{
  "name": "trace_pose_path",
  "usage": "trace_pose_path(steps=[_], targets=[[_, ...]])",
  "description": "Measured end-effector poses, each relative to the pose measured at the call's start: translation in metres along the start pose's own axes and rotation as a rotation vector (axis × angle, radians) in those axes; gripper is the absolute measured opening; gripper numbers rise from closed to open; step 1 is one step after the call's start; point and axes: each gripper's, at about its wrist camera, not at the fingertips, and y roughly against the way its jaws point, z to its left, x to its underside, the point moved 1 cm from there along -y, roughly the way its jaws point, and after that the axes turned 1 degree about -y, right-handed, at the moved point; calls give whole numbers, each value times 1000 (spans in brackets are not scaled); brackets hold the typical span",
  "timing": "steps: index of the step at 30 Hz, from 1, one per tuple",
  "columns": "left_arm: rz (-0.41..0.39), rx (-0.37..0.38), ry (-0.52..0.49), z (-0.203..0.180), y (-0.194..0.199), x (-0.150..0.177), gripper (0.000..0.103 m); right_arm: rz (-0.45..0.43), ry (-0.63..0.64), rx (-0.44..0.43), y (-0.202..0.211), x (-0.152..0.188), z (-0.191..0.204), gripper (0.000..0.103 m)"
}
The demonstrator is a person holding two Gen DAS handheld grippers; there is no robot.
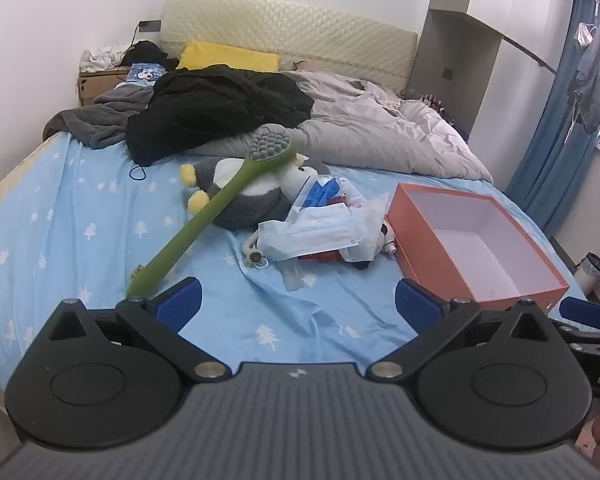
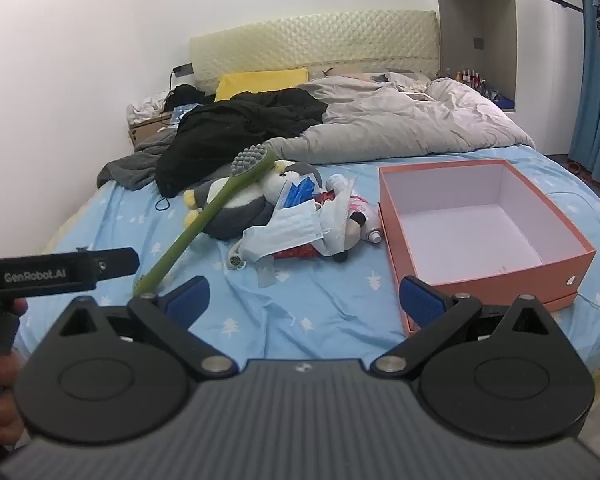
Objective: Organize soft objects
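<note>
Plush penguin (image 1: 256, 196) untouched; both grippers gape, empty.

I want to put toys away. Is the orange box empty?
Empty. The orange box has no lid on, and only its bare white floor and walls show.

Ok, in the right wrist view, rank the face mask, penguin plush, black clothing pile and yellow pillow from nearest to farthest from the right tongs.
1. Face mask, centre of the sheet, ahead of the right tongs.
2. Penguin plush, just behind it, left.
3. Black clothing pile, further back, left.
4. Yellow pillow, against the headboard.
</note>
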Motion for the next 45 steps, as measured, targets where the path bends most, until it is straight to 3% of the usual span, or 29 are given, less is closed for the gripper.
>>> trace_pose_path(steps=[45], targets=[[13, -3, -12, 2, -1, 0, 103, 5, -32, 27, 1, 3, -5, 103]])
